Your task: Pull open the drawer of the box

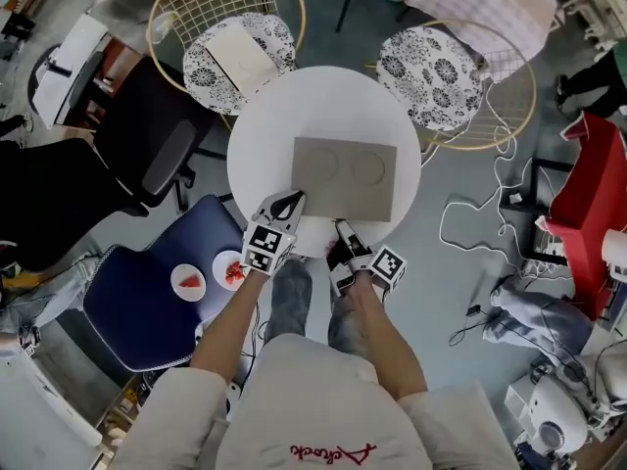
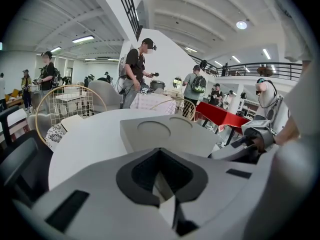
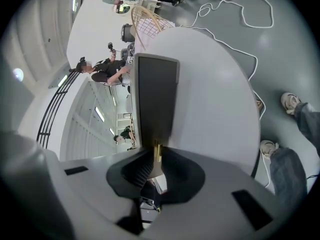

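Drawer (image 3: 156, 99) of the box (image 1: 345, 177) on the round table (image 1: 265, 135) is judged not yet pulled out, its brass knob (image 3: 157, 151) being clamped by the right gripper (image 3: 156, 160), while the left gripper (image 1: 287, 204), closed and empty, is held at the box's near left corner

The person wore a pale cream short-sleeved T-shirt (image 1: 313, 399) with red script lettering (image 1: 331, 452) across the chest, and faded blue-grey jeans (image 1: 290, 297). The left gripper (image 1: 288, 202) and right gripper (image 1: 343, 231) had smooth light-grey shells, with black pads (image 2: 131, 176) lining a teardrop opening and small black slots (image 2: 67, 210) in the housing. Each carried a white cube (image 1: 266, 246) printed with black square markers.
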Motion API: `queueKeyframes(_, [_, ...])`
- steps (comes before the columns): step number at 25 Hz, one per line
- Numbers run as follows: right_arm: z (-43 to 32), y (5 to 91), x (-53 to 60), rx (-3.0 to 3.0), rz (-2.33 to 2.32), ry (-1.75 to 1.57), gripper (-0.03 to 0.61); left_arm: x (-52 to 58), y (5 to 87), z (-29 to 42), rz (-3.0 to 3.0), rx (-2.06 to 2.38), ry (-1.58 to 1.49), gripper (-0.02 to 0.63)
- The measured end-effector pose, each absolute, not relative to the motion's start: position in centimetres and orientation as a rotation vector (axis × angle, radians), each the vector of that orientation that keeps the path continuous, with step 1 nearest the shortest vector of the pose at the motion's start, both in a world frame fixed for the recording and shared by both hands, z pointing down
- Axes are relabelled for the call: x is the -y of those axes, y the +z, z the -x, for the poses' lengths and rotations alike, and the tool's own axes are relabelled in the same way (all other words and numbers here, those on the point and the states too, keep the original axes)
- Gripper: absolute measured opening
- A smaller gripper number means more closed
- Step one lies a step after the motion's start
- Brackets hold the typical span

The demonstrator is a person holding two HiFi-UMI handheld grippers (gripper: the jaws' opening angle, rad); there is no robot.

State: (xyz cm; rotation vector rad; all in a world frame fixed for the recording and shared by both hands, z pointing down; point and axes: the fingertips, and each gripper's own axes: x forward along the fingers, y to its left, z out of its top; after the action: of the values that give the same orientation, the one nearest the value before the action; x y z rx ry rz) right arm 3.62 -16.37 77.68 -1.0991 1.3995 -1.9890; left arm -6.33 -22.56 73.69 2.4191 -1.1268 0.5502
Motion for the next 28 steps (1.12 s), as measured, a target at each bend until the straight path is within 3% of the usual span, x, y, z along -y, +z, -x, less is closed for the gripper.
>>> queueKeyframes(1, [-3.6, 77.7, 16.5, -1.413, 1.106, -1.983, 0.047, 22.6, 73.6, 6.3, -2.421, 1.126, 0.548, 0.012])
queueKeyframes(5, [-3.6, 77.5, 16.6, -1.44, 1.104, -1.971, 0.038, 22.7, 73.5, 6.2, -2.422, 1.126, 0.553, 0.011])
queueKeyframes(28, [-3.4, 77.6, 7.4, -1.391, 1.1, -2.036, 0.037, 22.6, 73.5, 6.2, -2.414, 1.138, 0.561, 0.011])
